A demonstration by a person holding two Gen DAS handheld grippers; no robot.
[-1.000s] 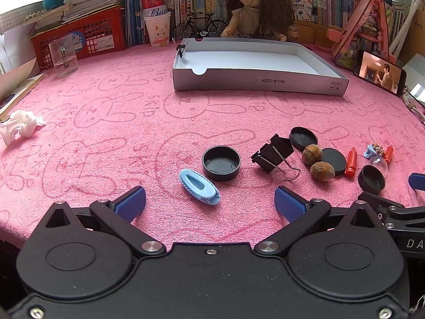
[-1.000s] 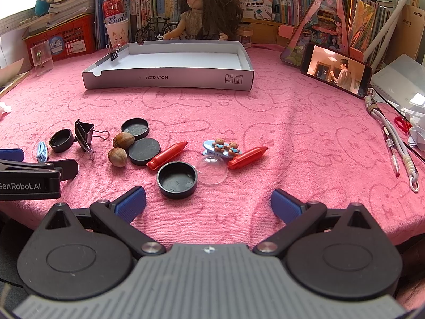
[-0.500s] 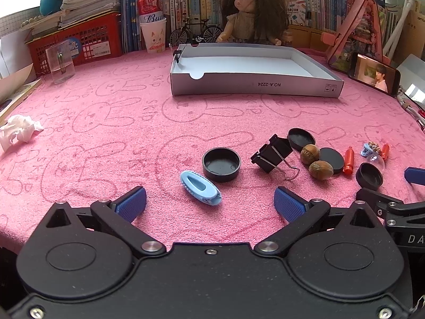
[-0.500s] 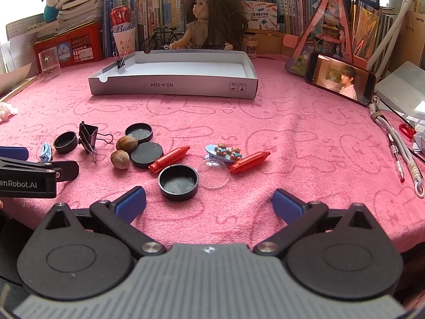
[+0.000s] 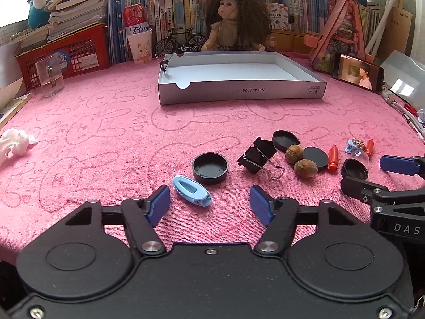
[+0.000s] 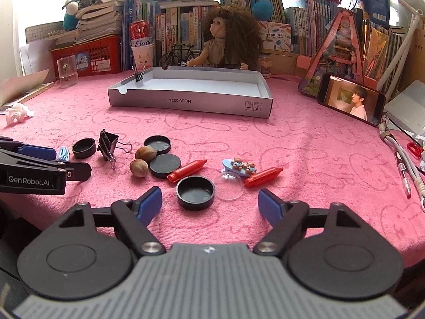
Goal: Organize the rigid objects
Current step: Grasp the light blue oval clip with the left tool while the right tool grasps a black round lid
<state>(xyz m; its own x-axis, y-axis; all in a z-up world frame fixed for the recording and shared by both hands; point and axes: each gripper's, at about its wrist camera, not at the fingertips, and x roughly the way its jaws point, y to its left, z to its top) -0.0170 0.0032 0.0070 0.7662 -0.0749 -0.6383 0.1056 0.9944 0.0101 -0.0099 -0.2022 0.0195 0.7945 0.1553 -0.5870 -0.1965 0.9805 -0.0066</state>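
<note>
Small objects lie on the pink cloth. My left gripper (image 5: 209, 206) is open and empty, just behind a light blue hair clip (image 5: 191, 191) and a black cap (image 5: 210, 168). A black binder clip (image 5: 257, 155), two nuts (image 5: 305, 168), black lids (image 5: 315, 156) and a red crayon (image 5: 332, 156) lie to its right. My right gripper (image 6: 209, 207) is open and empty, close behind a black cap (image 6: 195, 192) and a clear dome (image 6: 230, 186). Two red crayons (image 6: 186, 171) and a bear hair clip (image 6: 239, 167) lie beyond. A shallow white box (image 6: 191, 100) stands farther back.
A phone (image 6: 350, 99) leans at the right, with cables and pens (image 6: 403, 170) near the right edge. A crumpled tissue (image 5: 16, 143) lies at the left. A glass (image 5: 50, 78), red basket, doll (image 5: 236, 24) and books line the back.
Both grippers' jaws have narrowed somewhat but stay open. Both views have tilted up a little, showing more of the shelf behind.
</note>
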